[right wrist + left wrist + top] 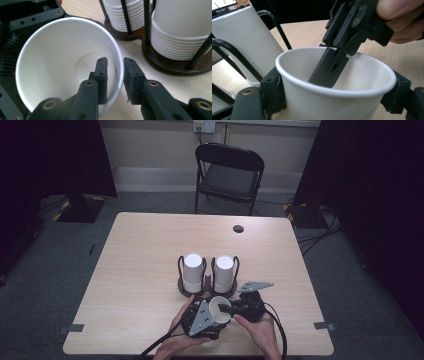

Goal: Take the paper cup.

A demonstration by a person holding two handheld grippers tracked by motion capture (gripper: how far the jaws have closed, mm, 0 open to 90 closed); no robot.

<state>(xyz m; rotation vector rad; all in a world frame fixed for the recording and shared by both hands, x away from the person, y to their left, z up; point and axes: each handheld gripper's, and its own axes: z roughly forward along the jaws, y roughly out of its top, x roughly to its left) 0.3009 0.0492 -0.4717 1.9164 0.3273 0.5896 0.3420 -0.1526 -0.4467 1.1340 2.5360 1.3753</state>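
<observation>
A single white paper cup [218,307] is tilted near the table's front edge, with my left gripper [209,316] shut on its sides. In the left gripper view the cup [329,105] sits between the two black pads [272,86]. My right gripper [226,309] straddles the cup's rim, slightly open. In the right gripper view one finger [102,75] is inside the cup [55,57] and the other is outside, with a small gap to the wall. Just beyond stand two stacks of white cups [192,269] [224,271] in a dark wire holder [162,63].
The light wooden table [145,245] has a round cable hole [238,228] at the back right. A black folding chair [230,170] stands behind it. Dark curtains hang on both sides, and cables lie on the floor at the right.
</observation>
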